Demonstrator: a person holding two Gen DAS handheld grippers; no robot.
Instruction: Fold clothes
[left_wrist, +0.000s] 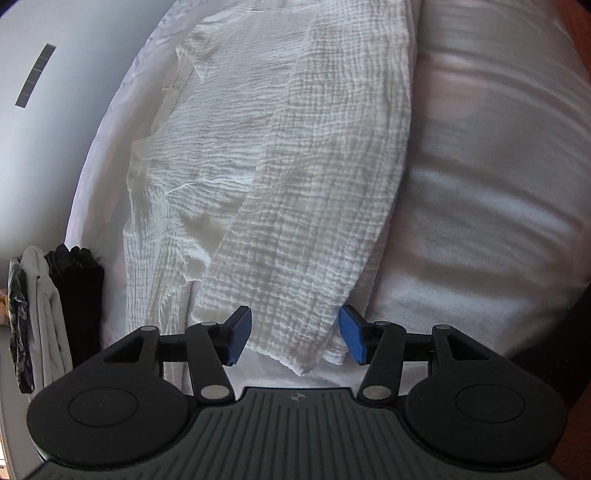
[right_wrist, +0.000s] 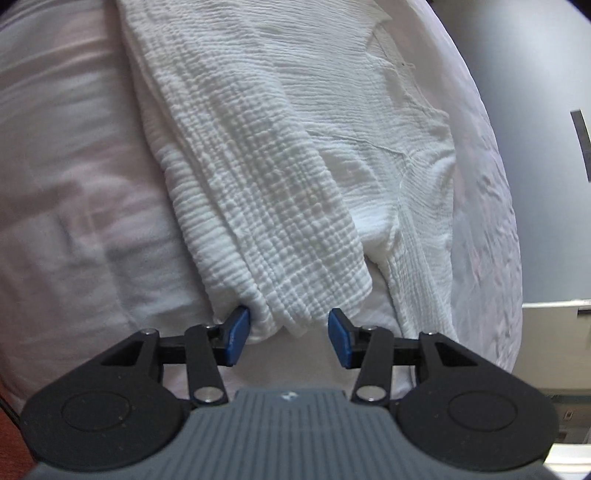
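A white crinkled shirt lies spread on a bed with its sleeves folded over the body. In the left wrist view one sleeve runs down to its cuff, which lies between the blue pads of my left gripper. The jaws stand apart and do not press the cloth. In the right wrist view the shirt shows another folded sleeve. Its bunched end sits between the pads of my right gripper, which is open too, with the left pad just touching the cloth.
A pale sheet covers the bed beside the shirt. Dark and light garments hang off the bed's left side in the left wrist view. A white piece of furniture stands past the bed edge at the right.
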